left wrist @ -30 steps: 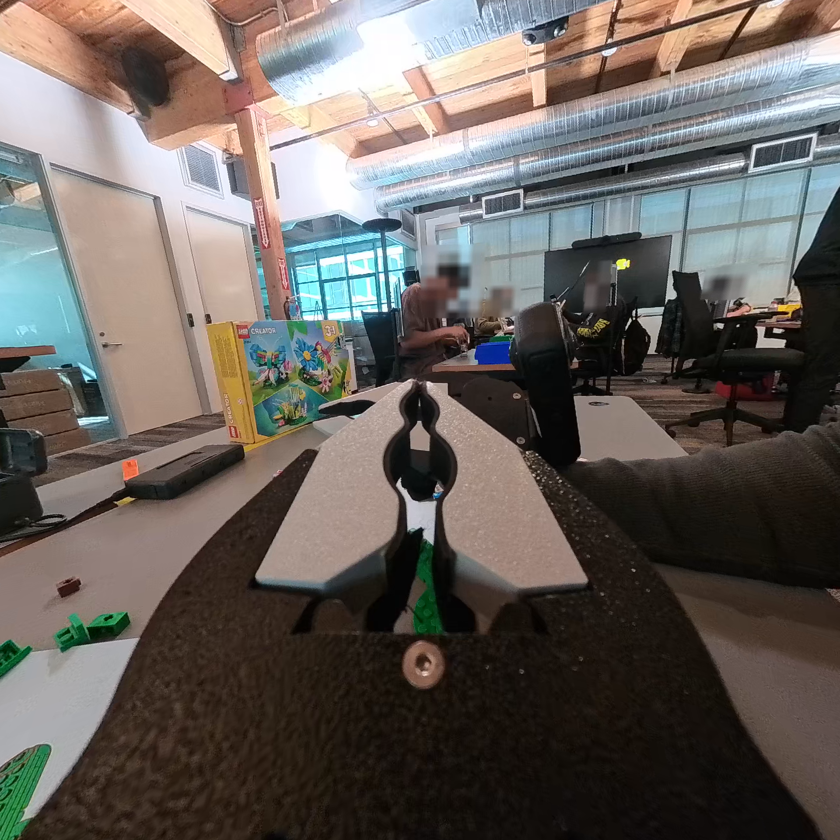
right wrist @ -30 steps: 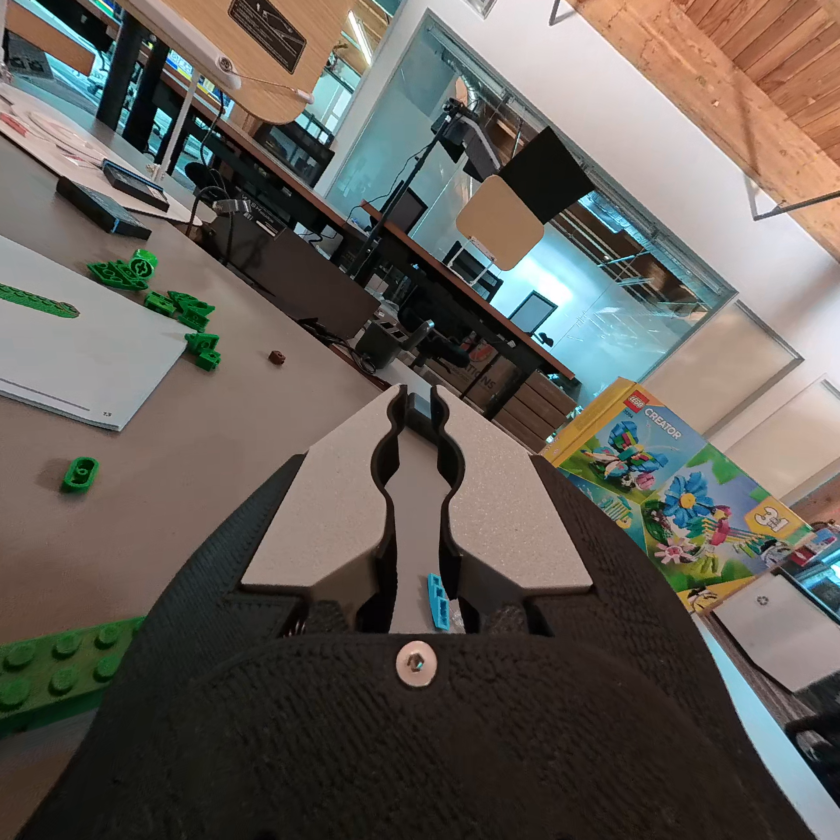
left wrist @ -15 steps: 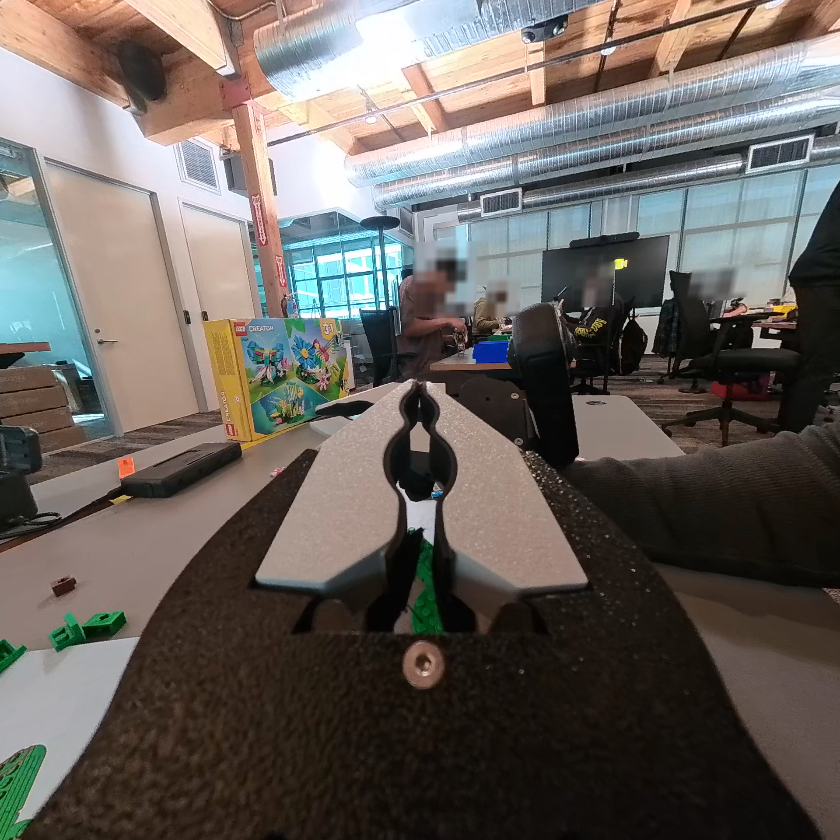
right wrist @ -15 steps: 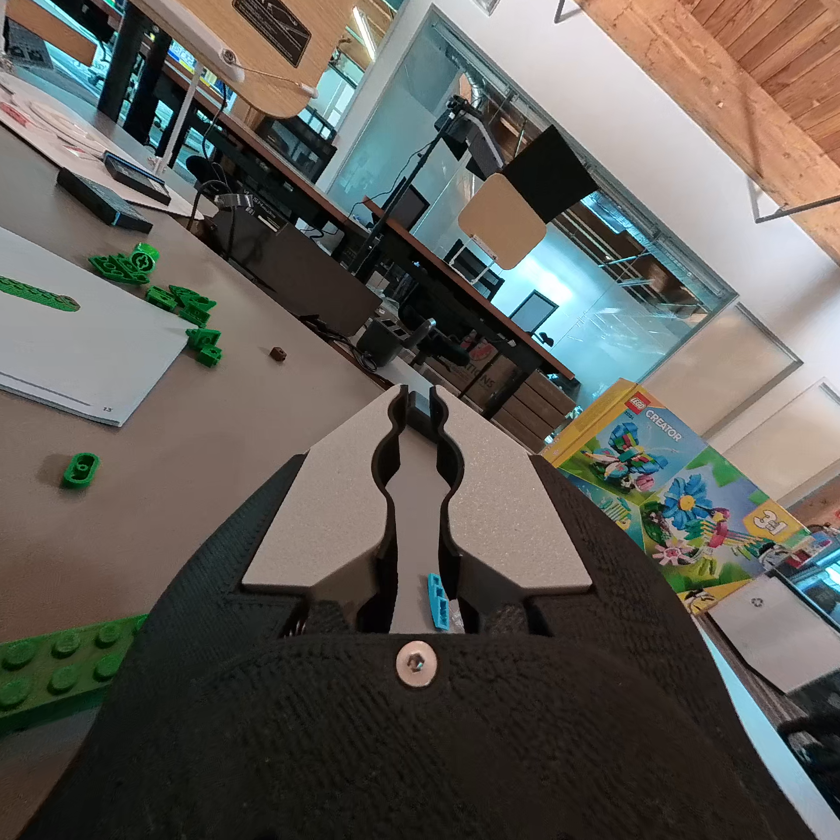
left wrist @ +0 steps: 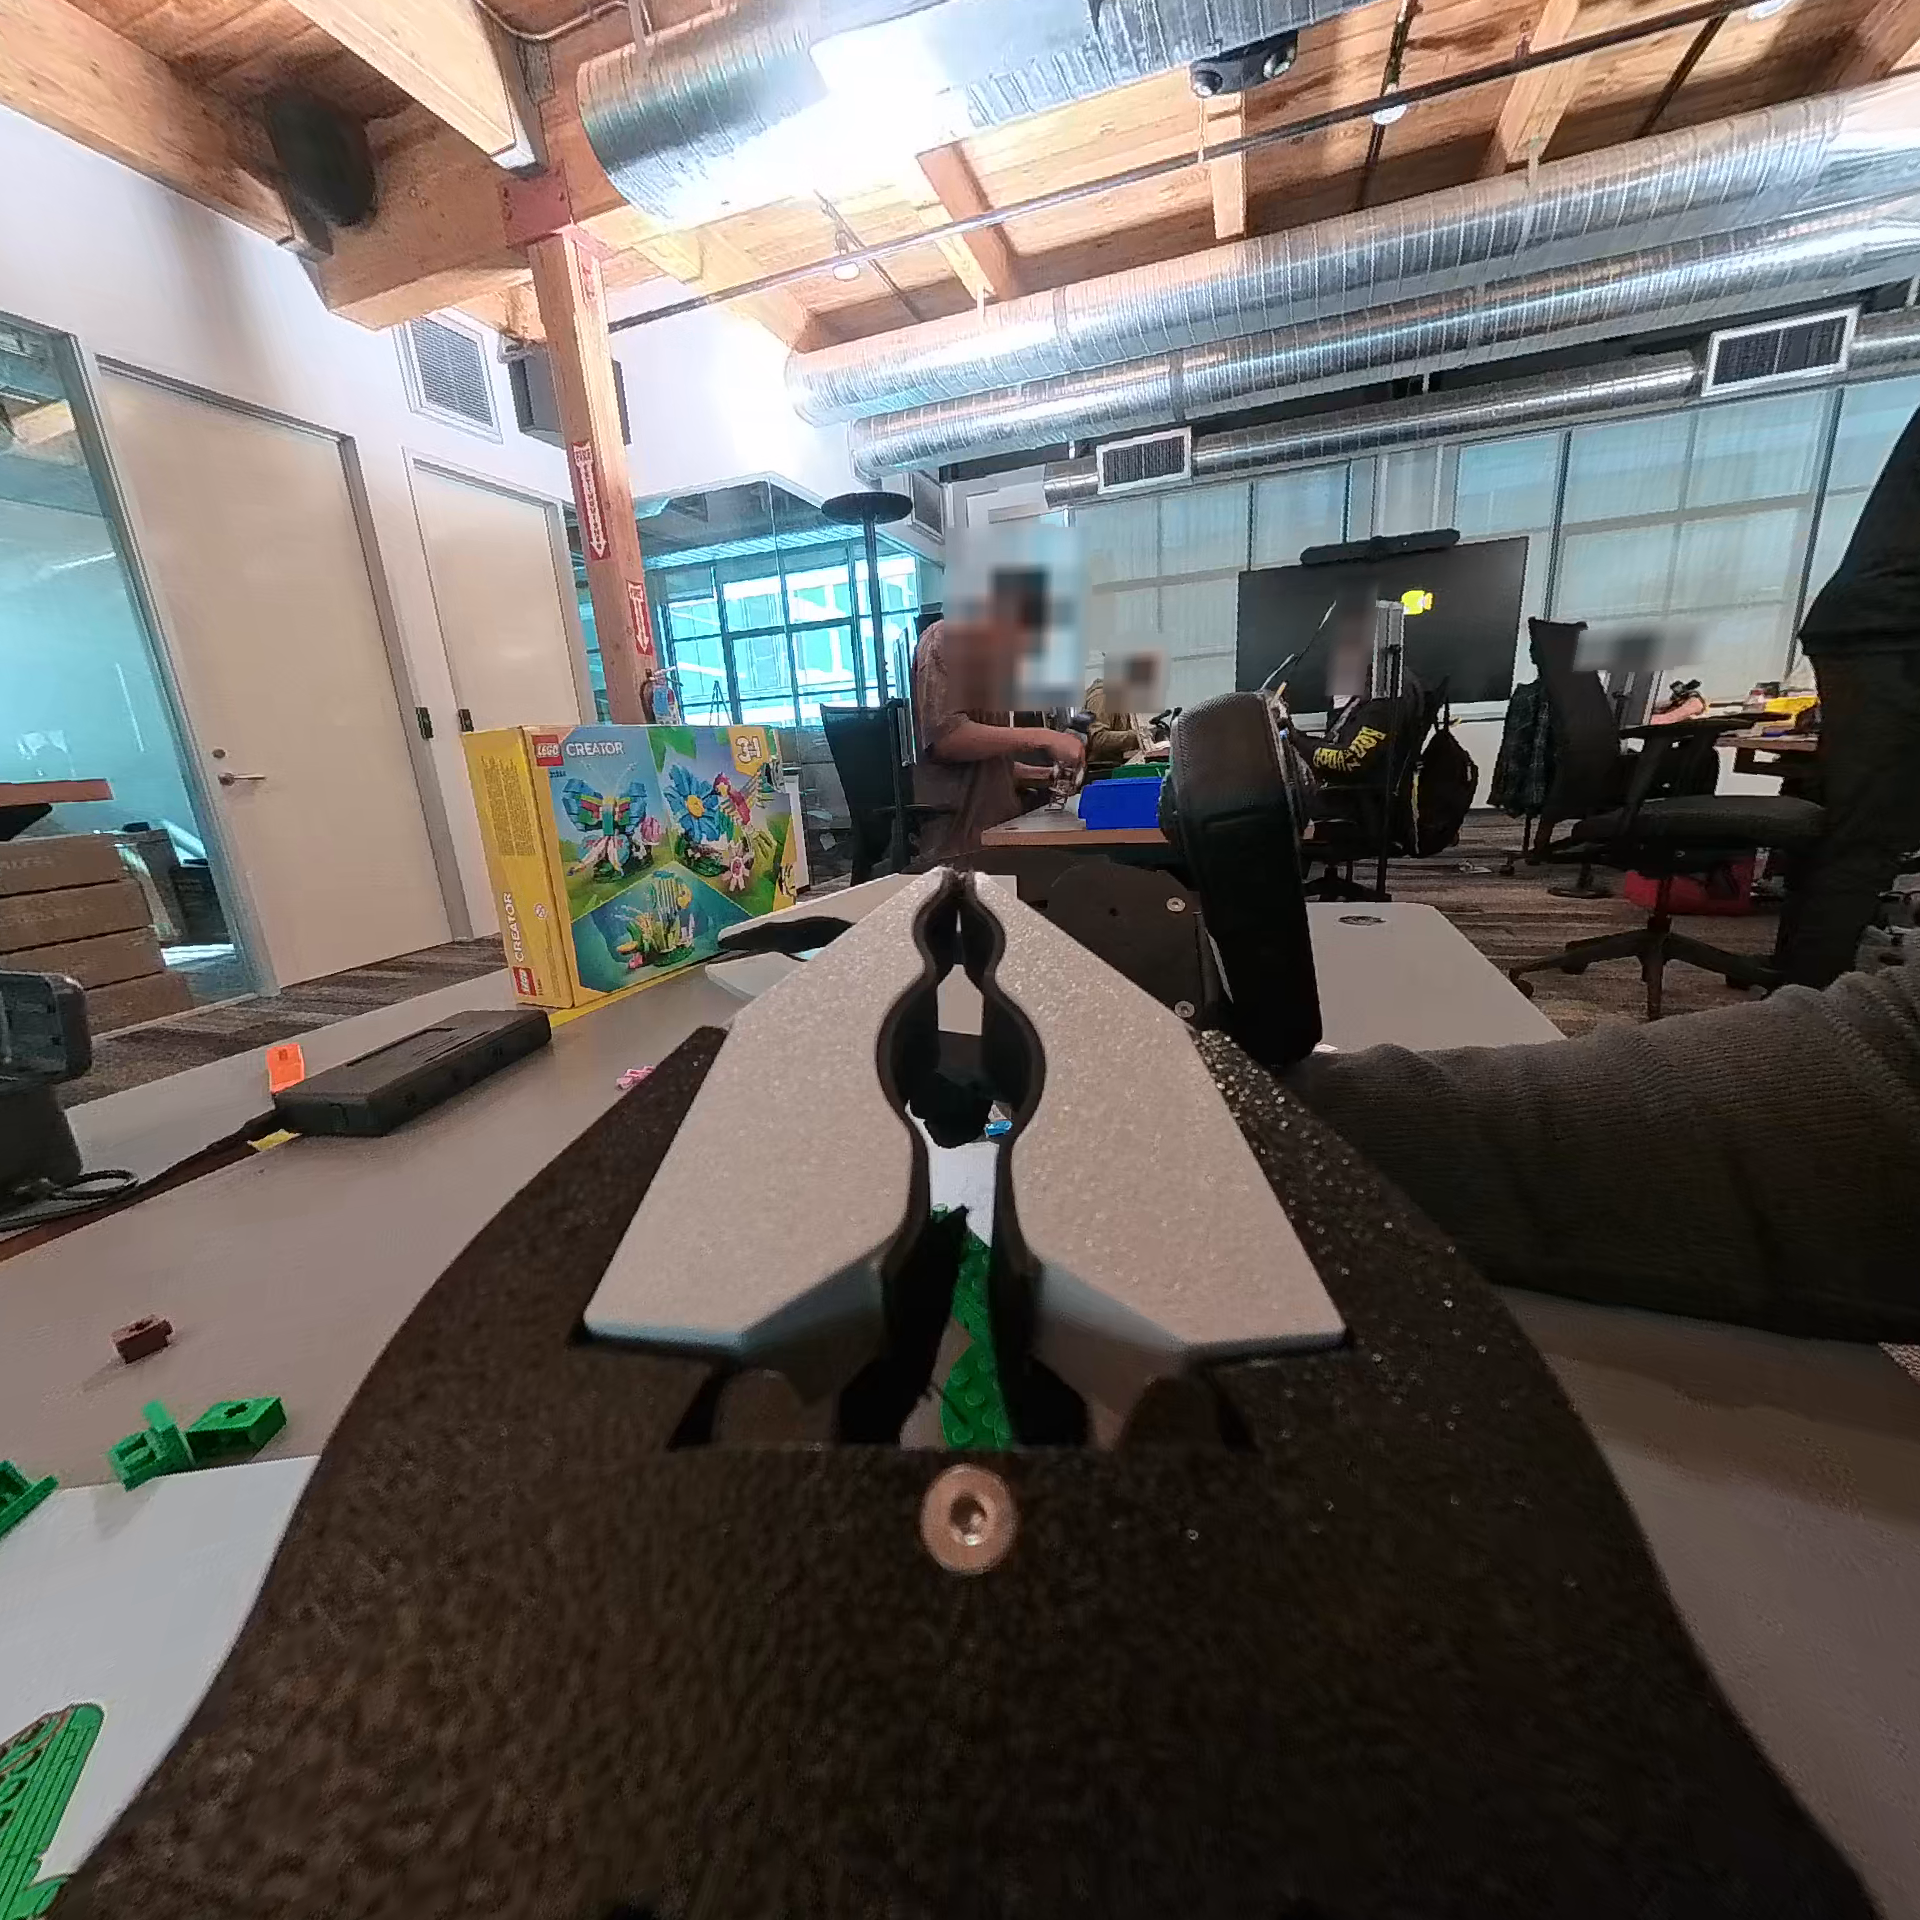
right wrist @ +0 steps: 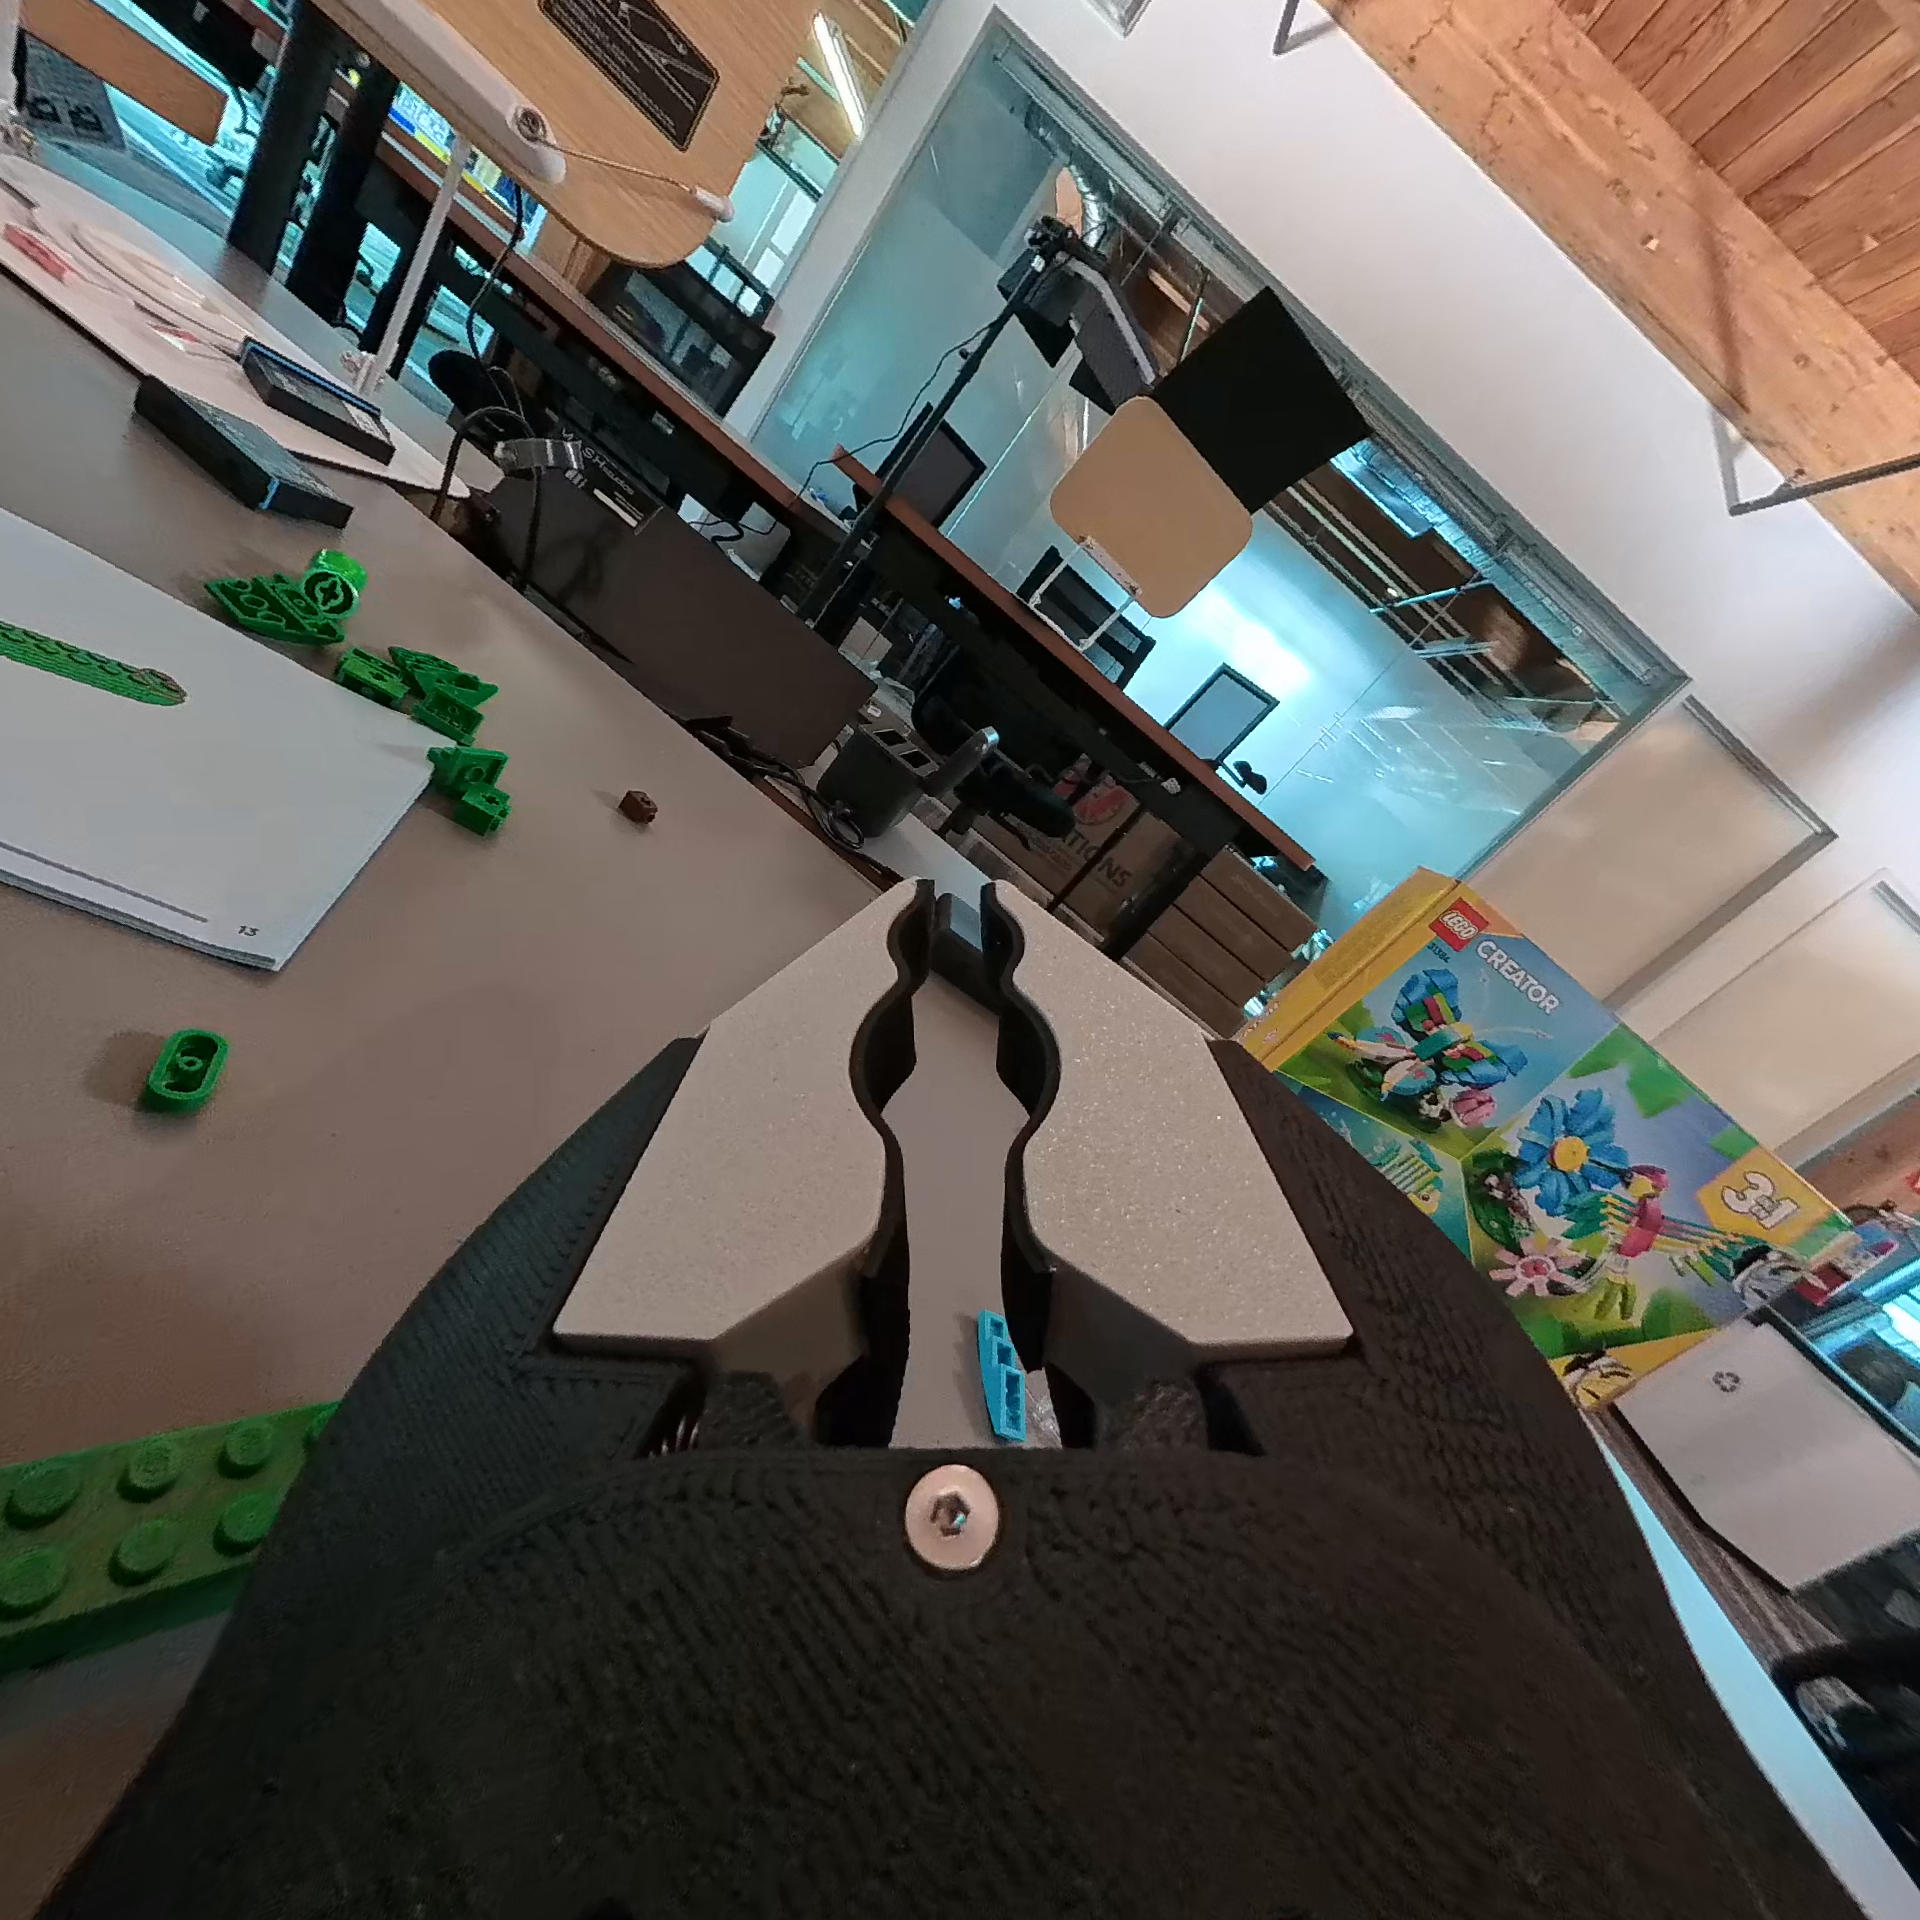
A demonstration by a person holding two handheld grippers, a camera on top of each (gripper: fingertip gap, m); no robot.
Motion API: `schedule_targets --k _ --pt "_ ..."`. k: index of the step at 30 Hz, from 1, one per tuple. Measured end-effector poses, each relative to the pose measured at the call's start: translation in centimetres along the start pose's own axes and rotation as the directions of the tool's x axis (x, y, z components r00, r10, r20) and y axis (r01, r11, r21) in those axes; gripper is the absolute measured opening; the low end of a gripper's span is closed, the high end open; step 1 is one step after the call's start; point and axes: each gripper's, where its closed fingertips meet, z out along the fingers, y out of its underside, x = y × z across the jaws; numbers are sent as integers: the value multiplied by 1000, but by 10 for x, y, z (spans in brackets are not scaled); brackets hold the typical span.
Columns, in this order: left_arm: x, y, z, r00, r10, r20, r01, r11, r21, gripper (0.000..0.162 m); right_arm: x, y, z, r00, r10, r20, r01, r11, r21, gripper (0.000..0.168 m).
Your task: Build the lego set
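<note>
Lego parts are spread over the grey table (right wrist: pixel 520 1039), with the set's box (right wrist: pixel 1507 1122) standing at its far edge and an open instruction booklet (right wrist: pixel 156 810) lying flat. The right gripper (right wrist: pixel 951 904) is rolled to one side and held low, its tips narrow and only a slit apart, with nothing seen pinched. The left gripper (left wrist: pixel 951 894) sits level and low, its tips meeting. A long green plate (right wrist: pixel 114 1507) runs lengthwise under the left gripper's fingers; whether they clamp it, I cannot tell. Loose green bits (right wrist: pixel 447 707) lie well off beside the booklet. A small blue piece (right wrist: pixel 1003 1392) shows in the right gripper's slot, its long axis along the fingers. The right gripper looks nearer to it.
</note>
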Motion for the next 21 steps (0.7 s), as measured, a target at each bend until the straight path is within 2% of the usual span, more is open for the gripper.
schedule_targets --k 10,14,21 --pt "-1 -1 0 1000 1 5 -1 1000 4 0 1 1 0 1000 -1 -7 1 1000 -3 7" --pt "-18 -14 -9 989 75 126 -83 995 55 0 6 3 0 999 12 -31 -13 1000 -9 7" --pt "-34 -16 -13 984 17 175 -32 996 80 0 7 4 0 999 14 -33 -14 1000 -13 7"
